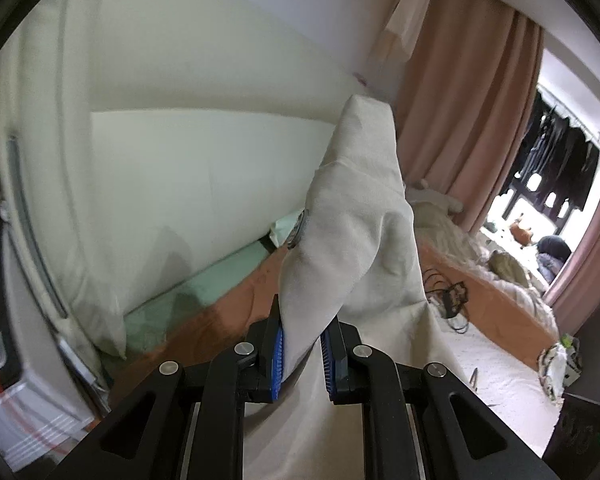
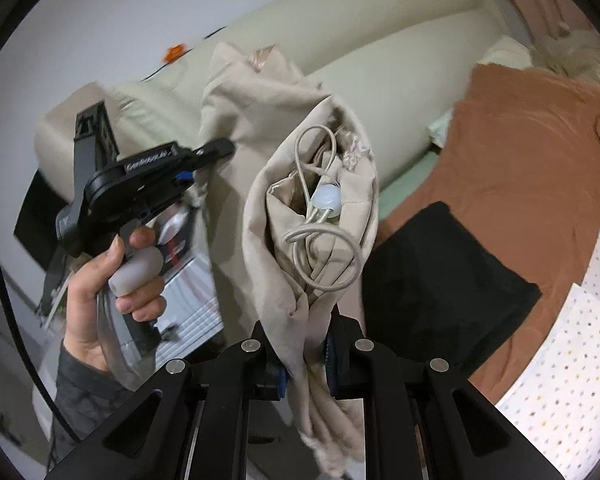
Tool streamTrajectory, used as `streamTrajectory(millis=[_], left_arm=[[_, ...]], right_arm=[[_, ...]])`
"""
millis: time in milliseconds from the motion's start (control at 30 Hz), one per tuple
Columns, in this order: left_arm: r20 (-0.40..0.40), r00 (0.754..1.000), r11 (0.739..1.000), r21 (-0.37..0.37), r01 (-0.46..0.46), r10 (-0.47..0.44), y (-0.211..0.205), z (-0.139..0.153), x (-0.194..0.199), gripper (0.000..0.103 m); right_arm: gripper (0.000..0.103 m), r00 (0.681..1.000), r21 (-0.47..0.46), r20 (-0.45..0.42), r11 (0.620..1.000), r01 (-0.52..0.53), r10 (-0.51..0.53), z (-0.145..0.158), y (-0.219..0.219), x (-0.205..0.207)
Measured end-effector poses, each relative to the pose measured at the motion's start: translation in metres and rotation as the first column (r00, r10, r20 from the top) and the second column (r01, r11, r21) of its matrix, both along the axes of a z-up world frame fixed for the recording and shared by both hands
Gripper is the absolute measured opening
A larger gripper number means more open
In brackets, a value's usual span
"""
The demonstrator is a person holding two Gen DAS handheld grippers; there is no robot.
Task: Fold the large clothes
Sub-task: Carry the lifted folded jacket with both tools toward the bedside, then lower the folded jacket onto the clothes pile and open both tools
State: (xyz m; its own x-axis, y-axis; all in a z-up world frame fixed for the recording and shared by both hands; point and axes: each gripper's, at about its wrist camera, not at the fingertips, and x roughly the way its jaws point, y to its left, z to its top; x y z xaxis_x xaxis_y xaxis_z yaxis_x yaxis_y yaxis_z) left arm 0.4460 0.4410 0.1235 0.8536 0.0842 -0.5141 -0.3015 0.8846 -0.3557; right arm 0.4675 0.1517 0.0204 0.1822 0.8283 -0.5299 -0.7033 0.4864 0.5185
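Observation:
A large cream-beige garment (image 1: 356,216) is held up in the air by both grippers. My left gripper (image 1: 303,354) is shut on a fold of it, and the cloth rises above the blue pads (image 1: 278,356). My right gripper (image 2: 306,354) is shut on another bunched part of the garment (image 2: 300,208), where a drawstring with a white toggle (image 2: 327,200) shows. In the right wrist view a hand (image 2: 112,276) holds the left gripper (image 2: 220,148), which pinches the garment's far edge.
A bed with a rust-brown sheet (image 2: 532,168) and a black folded cloth (image 2: 440,280) lies below. A dotted white cover (image 2: 572,380) is at the right. A cream headboard (image 1: 172,152) stands behind, pink curtains (image 1: 472,112) to the right. A cable (image 1: 452,296) lies on the bed.

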Motion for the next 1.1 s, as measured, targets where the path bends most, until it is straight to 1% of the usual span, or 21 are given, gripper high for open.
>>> streamTrajectory(millis=[67, 233, 367, 433, 467, 500, 567, 600, 667, 700, 767, 800, 900, 967, 1067, 1100], left_arm=[[-0.024, 1.0, 1.0, -0.006, -0.006, 0.006, 0.0, -0.01, 0.019, 0.016], [-0.097, 0.995, 0.999, 0.04, 0.01, -0.006, -0.007, -0.041, 0.069, 0.016], [-0.148, 0.989, 0.998, 0.056, 0.029, -0.021, -0.009, -0.067, 0.103, 0.016], [-0.188, 0.982, 0.997, 0.071, 0.04, -0.026, -0.011, -0.078, 0.115, 0.019], [-0.222, 0.975, 0.996, 0.076, 0.042, -0.024, -0.012, -0.085, 0.121, 0.021], [-0.239, 0.971, 0.996, 0.083, 0.028, -0.007, -0.011, -0.089, 0.123, 0.023], [-0.234, 0.971, 0.993, 0.116, -0.012, 0.039, -0.007, -0.096, 0.119, 0.023], [-0.24, 0.969, 0.991, 0.134, -0.021, 0.053, -0.006, -0.099, 0.116, 0.024], [-0.263, 0.964, 0.991, 0.132, -0.011, 0.046, -0.003, -0.105, 0.102, 0.024], [-0.264, 0.964, 0.991, 0.137, -0.003, 0.04, 0.0, -0.109, 0.095, 0.024], [-0.271, 0.962, 0.987, 0.16, 0.017, 0.027, 0.001, -0.117, 0.071, 0.024], [-0.28, 0.96, 0.986, 0.167, 0.024, 0.024, 0.002, -0.12, 0.064, 0.024], [-0.295, 0.955, 0.981, 0.188, 0.04, 0.018, 0.006, -0.134, 0.025, 0.024], [-0.305, 0.952, 0.979, 0.203, 0.038, 0.026, 0.009, -0.143, 0.006, 0.024], [-0.323, 0.946, 0.983, 0.184, 0.022, 0.039, 0.015, -0.155, -0.015, 0.024], [-0.334, 0.941, 0.982, 0.19, 0.021, 0.044, 0.016, -0.159, -0.024, 0.024]], right_arm=[[0.015, 0.999, -0.001, -0.03, 1.0, 0.019, -0.019, -0.014, -0.006, 0.024], [0.015, 0.994, 0.007, -0.1, 0.998, 0.055, -0.054, -0.048, -0.014, 0.074], [0.015, 0.982, 0.008, -0.17, 0.997, 0.08, -0.077, -0.088, -0.02, 0.112], [0.015, 0.975, 0.009, -0.203, 0.996, 0.092, -0.088, -0.107, -0.022, 0.128], [0.015, 0.97, 0.01, -0.223, 0.995, 0.096, -0.091, -0.116, -0.022, 0.135], [0.015, 0.966, 0.009, -0.242, 0.995, 0.099, -0.094, -0.125, -0.022, 0.141], [0.015, 0.957, -0.011, -0.271, 0.995, 0.104, -0.103, -0.146, -0.021, 0.151], [0.015, 0.953, -0.035, -0.282, 0.994, 0.108, -0.113, -0.161, -0.019, 0.157], [0.015, 0.942, -0.071, -0.305, 0.99, 0.124, -0.14, -0.182, -0.018, 0.167], [0.015, 0.933, -0.075, -0.325, 0.988, 0.138, -0.155, -0.191, -0.02, 0.172], [0.015, 0.92, -0.058, -0.36, 0.988, 0.141, -0.153, -0.202, -0.022, 0.178], [0.015, 0.917, -0.054, -0.37, 0.988, 0.142, -0.152, -0.205, -0.022, 0.178], [0.015, 0.927, -0.068, -0.344, 0.988, 0.136, -0.151, -0.203, -0.02, 0.177], [0.015, 0.928, -0.061, -0.345, 0.99, 0.13, -0.143, -0.2, -0.019, 0.178], [0.015, 0.932, -0.066, -0.33, 0.989, 0.133, -0.148, -0.194, -0.016, 0.182], [0.015, 0.933, -0.069, -0.324, 0.988, 0.14, -0.155, -0.196, -0.016, 0.185]])
